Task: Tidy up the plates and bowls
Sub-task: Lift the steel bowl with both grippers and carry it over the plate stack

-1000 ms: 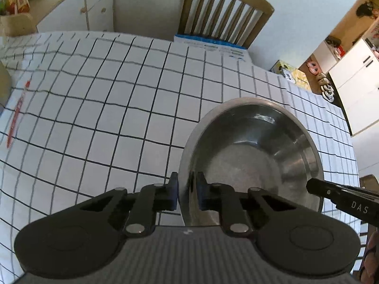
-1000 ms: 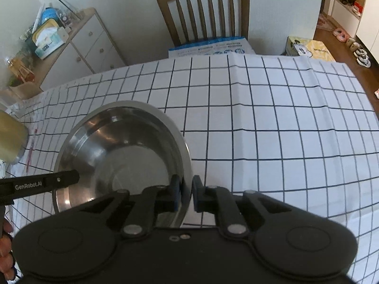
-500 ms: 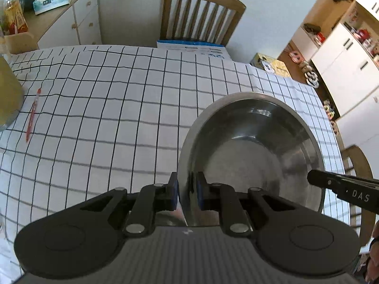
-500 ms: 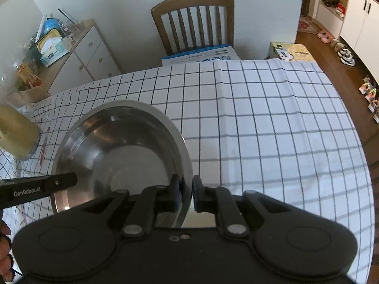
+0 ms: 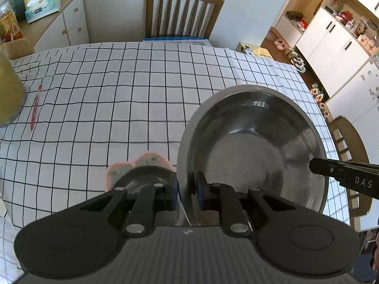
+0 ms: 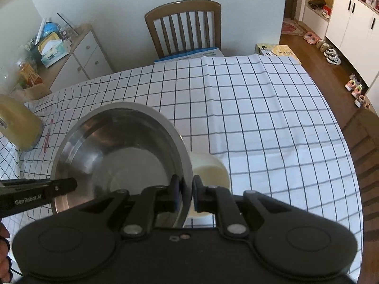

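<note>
A large steel bowl (image 5: 253, 146) hangs above the checked tablecloth, carried between both grippers. My left gripper (image 5: 187, 189) is shut on its left rim. My right gripper (image 6: 187, 190) is shut on the opposite rim, and in the right wrist view the steel bowl (image 6: 123, 156) fills the lower left. Each gripper's finger shows in the other's view: the right finger (image 5: 343, 175) and the left finger (image 6: 40, 194). A pink-rimmed dish (image 5: 142, 165) lies on the cloth below the left fingers. A cream bowl (image 6: 210, 169) sits below the right fingers, partly hidden.
The table (image 5: 142, 82) is covered with a white grid cloth (image 6: 260, 118). A yellowish container (image 5: 9, 97) and a red pen (image 5: 35, 105) lie at its left side. A wooden chair (image 5: 182, 11) stands behind the far edge, another chair (image 5: 350, 156) at the right.
Both grippers have risen with the steel bowl, and the table has dropped away below. The pink-rimmed dish and the cream bowl have come into view beneath the bowl's edges.
</note>
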Demonstrator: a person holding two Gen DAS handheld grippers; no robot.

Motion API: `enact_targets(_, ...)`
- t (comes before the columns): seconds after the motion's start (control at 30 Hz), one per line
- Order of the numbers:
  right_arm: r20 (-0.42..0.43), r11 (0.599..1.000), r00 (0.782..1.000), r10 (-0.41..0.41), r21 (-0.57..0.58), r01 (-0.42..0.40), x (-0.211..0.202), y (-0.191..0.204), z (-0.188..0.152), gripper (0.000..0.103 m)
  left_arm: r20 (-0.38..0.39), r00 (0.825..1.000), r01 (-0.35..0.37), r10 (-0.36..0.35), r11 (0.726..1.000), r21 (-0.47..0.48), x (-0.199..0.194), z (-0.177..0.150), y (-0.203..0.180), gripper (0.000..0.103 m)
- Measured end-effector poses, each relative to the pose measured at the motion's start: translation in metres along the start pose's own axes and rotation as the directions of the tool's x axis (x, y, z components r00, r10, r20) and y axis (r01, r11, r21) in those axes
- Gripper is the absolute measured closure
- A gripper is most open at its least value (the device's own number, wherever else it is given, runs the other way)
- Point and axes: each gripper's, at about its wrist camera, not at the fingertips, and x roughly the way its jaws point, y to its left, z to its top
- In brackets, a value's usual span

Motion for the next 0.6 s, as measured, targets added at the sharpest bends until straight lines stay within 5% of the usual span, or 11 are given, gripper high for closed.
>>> enact_targets(0.3,-0.003,0.999,0.999,-0.033,0.038,0.033,-0.017,-0.024,-0.028,0.090,-0.029,0.999,0.042,-0.040,0.995,0.085,-0.001,-0.020,-0.033,0.088)
enact_targets(0.6,-0.005,0.990,0.995,-0.096,0.106,0.096,-0.034,-0.092,-0.048,0.090,-0.070,0.995,0.081,-0.070,0.983,0.166,0.024,-0.030,-0.111,0.088)
